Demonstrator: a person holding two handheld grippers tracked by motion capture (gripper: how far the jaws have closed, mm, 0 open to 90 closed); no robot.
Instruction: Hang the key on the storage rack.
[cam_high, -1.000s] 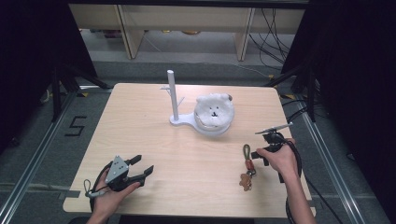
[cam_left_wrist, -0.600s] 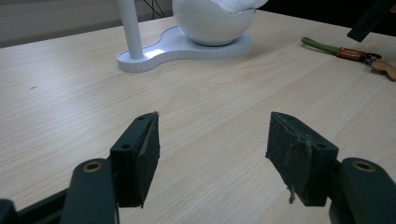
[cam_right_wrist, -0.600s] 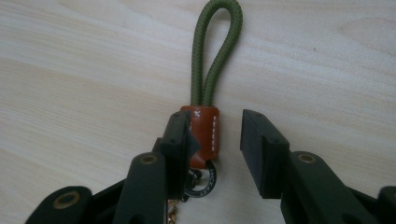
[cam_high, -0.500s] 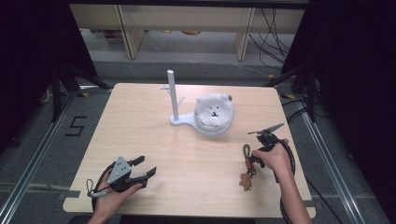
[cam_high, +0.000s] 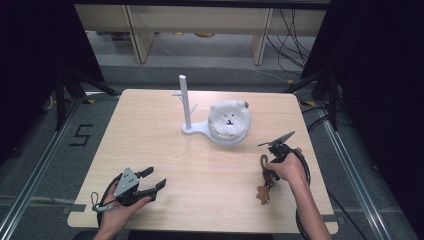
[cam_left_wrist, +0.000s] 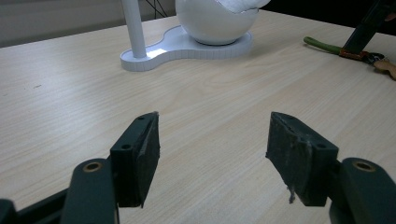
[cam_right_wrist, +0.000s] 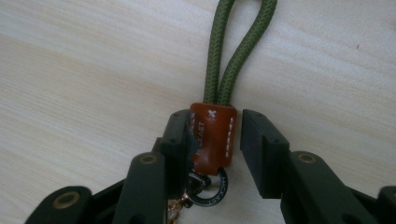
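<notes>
- The task's thing is a keychain (cam_high: 263, 176) made of an olive-green braided cord loop (cam_right_wrist: 236, 51), a brown leather tab (cam_right_wrist: 212, 139) and a dark metal ring (cam_right_wrist: 209, 193); it lies flat on the light wooden surface (cam_high: 200, 160) near its right edge, in front of the white stand with an upright post (cam_high: 186, 105) and a fluffy white bear-faced bowl (cam_high: 229, 120).
- The right gripper (cam_right_wrist: 211, 140) is lowered over the tab, and its fingers have just been closing and then eased slightly apart. The left pad touches the tab's edge; a thin gap shows between the tab and the right pad, so the grip does not look firm yet.
- To do this step well, the person should centre the tab between both pads, close squarely on the leather rather than the round cord, and keep the fingertips just off the wood to avoid scraping.
- A lift should come only once both pads press, or the tab may twist out.
- The left gripper (cam_left_wrist: 212, 154) rests over bare wood at the near left, fingers wide apart and holding nothing.
</notes>
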